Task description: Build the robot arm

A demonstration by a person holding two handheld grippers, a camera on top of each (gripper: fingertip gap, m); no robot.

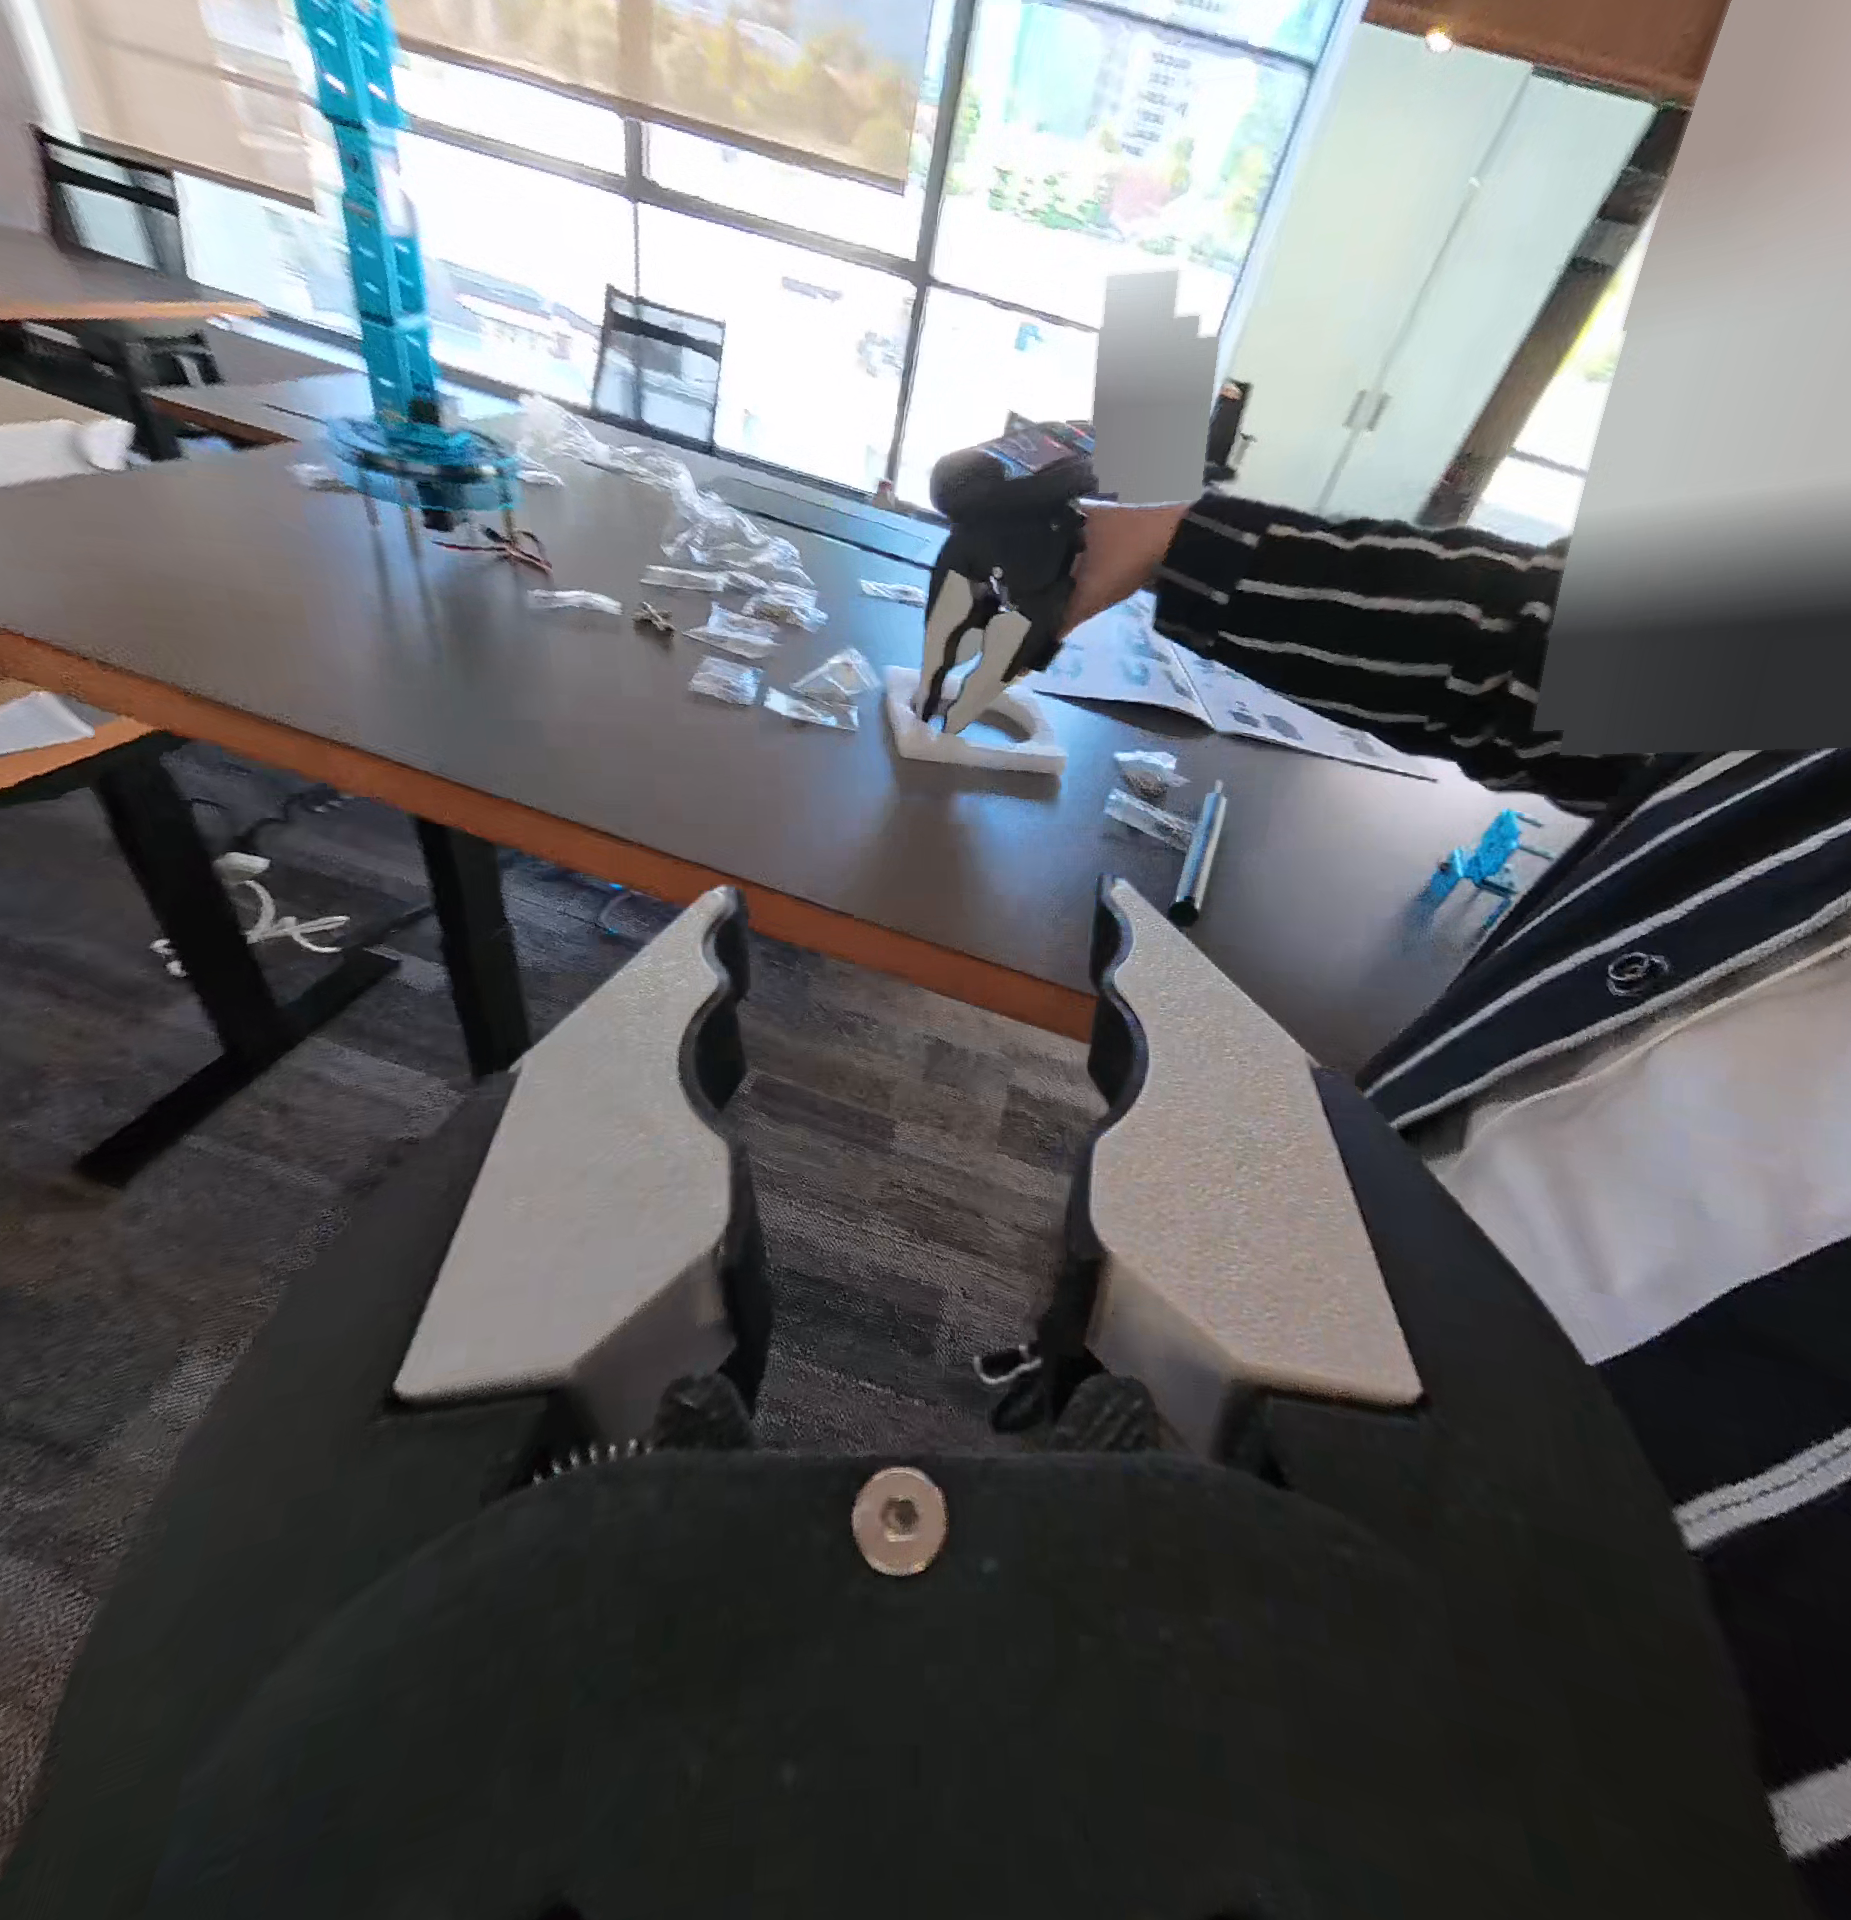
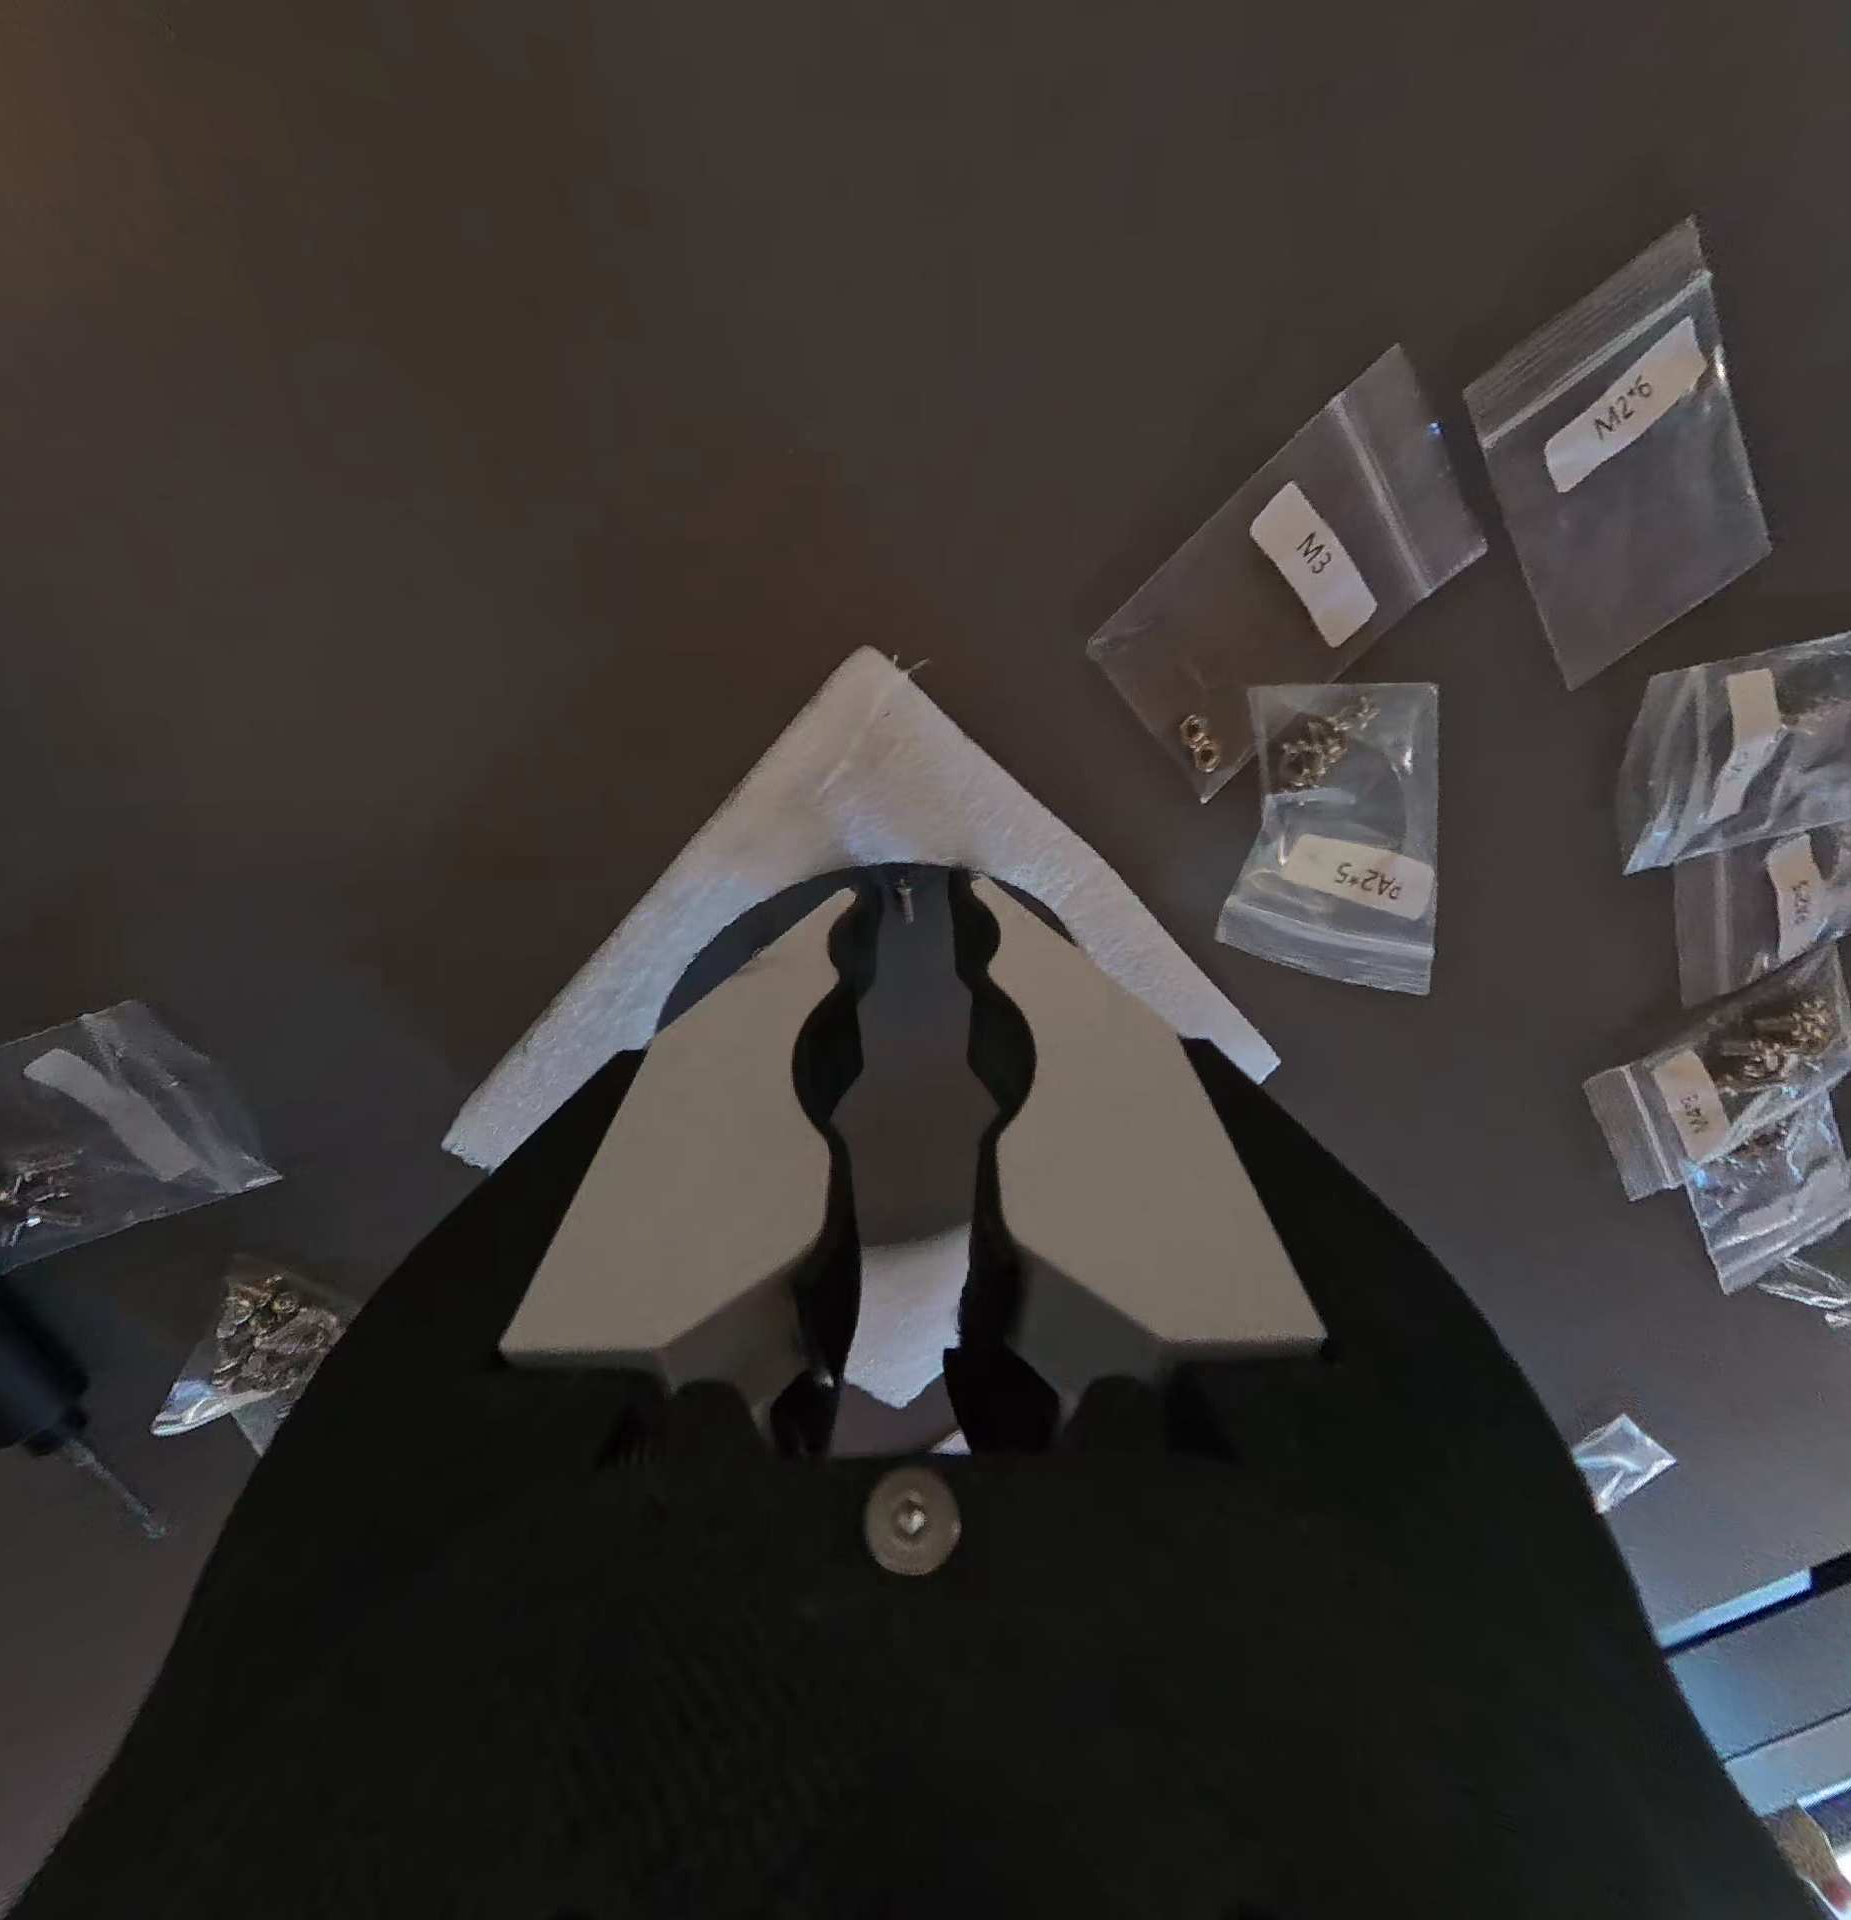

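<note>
Our right claw point(image 2: 905, 896) points down into the round cutout of a white foam square point(image 2: 879, 769) on the dark bench point(image 2: 485, 416), its jaws narrowly parted around a tiny screw point(image 2: 905, 902); whether they pinch it we cannot tell. Small zip bags of hardware point(image 2: 1326, 831) lie just beside. Our left claw point(image 1: 916, 925) hangs wide open and empty off the bench edge, above the carpet point(image 1: 277, 1195).

Left gripper point(image 1: 916, 935) level, jaws wide apart; right gripper point(image 2: 905, 894) downward, jaws narrowly parted.
</note>
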